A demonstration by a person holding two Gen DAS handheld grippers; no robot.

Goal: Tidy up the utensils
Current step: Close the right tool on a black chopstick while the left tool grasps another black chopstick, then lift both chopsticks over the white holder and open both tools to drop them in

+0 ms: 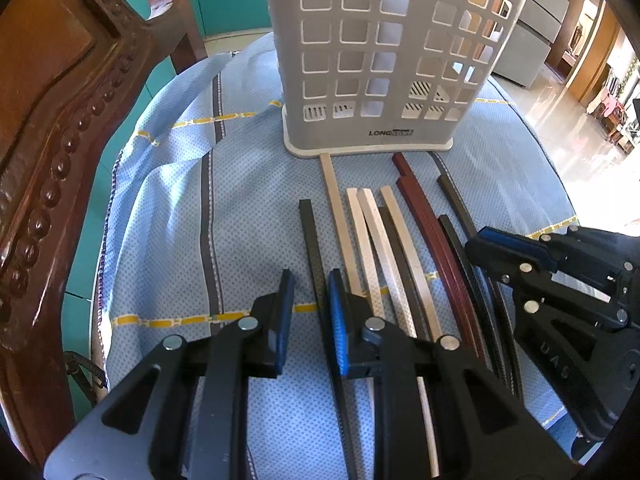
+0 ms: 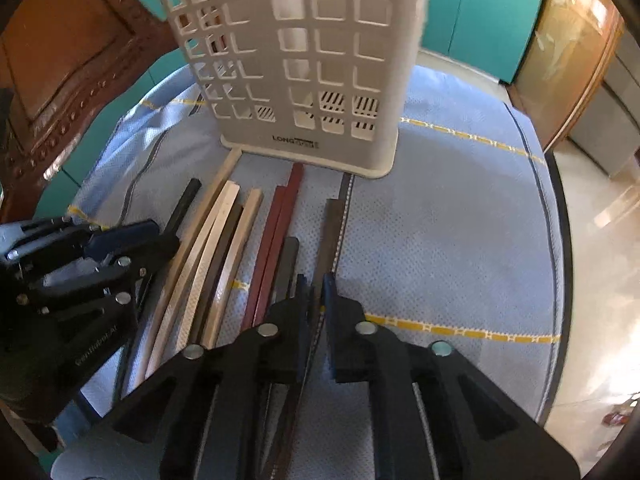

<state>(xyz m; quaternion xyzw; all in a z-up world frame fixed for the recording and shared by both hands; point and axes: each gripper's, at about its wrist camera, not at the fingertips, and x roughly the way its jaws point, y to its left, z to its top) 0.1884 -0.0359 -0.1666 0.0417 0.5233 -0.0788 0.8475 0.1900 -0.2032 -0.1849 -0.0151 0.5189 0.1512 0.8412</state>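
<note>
A white slotted utensil basket (image 1: 374,136) (image 2: 256,136) stands upright at the far side of the blue cloth. Several chopsticks lie side by side in front of it: beige ones (image 1: 340,208) (image 2: 224,220), red-brown ones (image 1: 416,200) (image 2: 280,220) and dark ones. My left gripper (image 1: 311,274) (image 2: 160,236) is open low over the leftmost black chopstick (image 1: 310,232). That stick runs along the inner face of its right pad, with bare cloth showing beside the left pad. My right gripper (image 2: 317,280) (image 1: 476,242) is shut on the rightmost dark chopstick (image 2: 334,220) (image 1: 456,200).
A carved wooden chair (image 1: 60,120) (image 2: 60,60) stands close at the left. The blue cloth (image 1: 180,240) with yellow lines covers a round table whose edge (image 2: 558,240) curves along the right. Beyond that edge is shiny floor (image 1: 560,128); teal doors (image 2: 480,8) are behind.
</note>
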